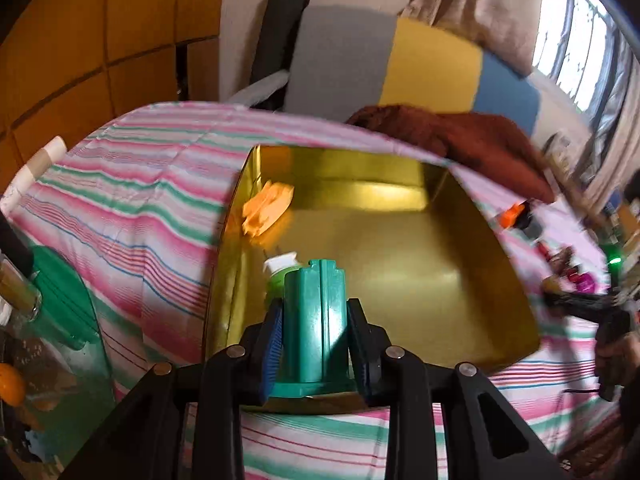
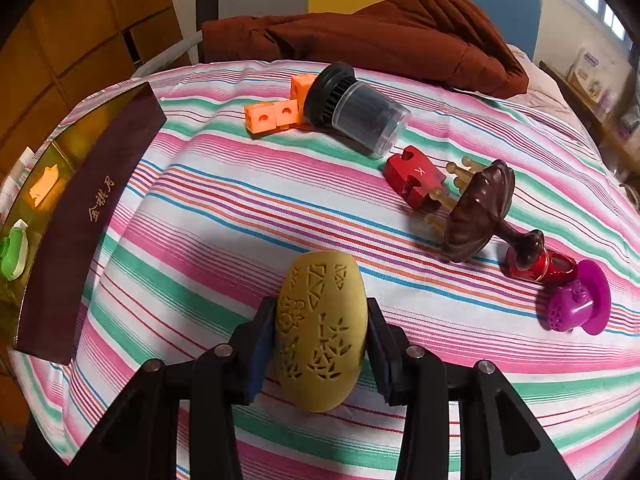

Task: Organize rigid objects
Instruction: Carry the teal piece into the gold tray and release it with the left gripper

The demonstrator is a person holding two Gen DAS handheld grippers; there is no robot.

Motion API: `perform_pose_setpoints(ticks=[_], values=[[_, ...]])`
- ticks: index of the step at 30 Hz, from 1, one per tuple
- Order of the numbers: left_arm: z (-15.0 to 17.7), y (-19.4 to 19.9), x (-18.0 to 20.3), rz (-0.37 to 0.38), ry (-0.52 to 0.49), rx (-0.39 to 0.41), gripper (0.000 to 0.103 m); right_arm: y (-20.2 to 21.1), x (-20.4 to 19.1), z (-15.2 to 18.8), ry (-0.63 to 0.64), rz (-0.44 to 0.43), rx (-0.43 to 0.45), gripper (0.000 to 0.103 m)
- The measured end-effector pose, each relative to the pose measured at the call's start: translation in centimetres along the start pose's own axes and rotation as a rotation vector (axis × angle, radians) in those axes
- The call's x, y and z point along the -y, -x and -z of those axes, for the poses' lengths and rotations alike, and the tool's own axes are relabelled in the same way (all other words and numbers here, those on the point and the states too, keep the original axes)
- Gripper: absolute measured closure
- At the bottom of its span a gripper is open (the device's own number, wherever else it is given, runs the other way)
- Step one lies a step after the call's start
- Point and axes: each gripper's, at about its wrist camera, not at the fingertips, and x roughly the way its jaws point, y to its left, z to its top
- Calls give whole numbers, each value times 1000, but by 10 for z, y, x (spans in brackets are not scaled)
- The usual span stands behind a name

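Left claw (image 1: 316, 344) grips stiff, probably light green block (image 1: 314, 320) by its flat sides; right claw (image 2: 318, 354) clamps smooth carved egg (image 2: 322, 336) at midsection.

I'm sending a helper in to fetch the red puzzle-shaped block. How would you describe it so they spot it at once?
On the striped cloth, look right of the clear jar with the black lid lying on its side. The red block lies just below it, touching the brown wooden massager. It is the only piece with jigsaw notches and a white letter K; the other red thing is a shiny can.
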Motion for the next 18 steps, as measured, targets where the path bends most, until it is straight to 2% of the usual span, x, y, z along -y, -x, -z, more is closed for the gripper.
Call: perform_pose_setpoints(ticks=[6, 10, 18], values=[[6, -23, -5, -25, 22, -54, 73, 0, 0, 0, -1, -4, -2, 60], [9, -25, -8, -47, 29, -64, 68, 0, -1, -1, 1, -1, -2, 60], [6, 1, -6, -84, 10, 19, 67, 0, -3, -1, -1, 13, 3, 60]])
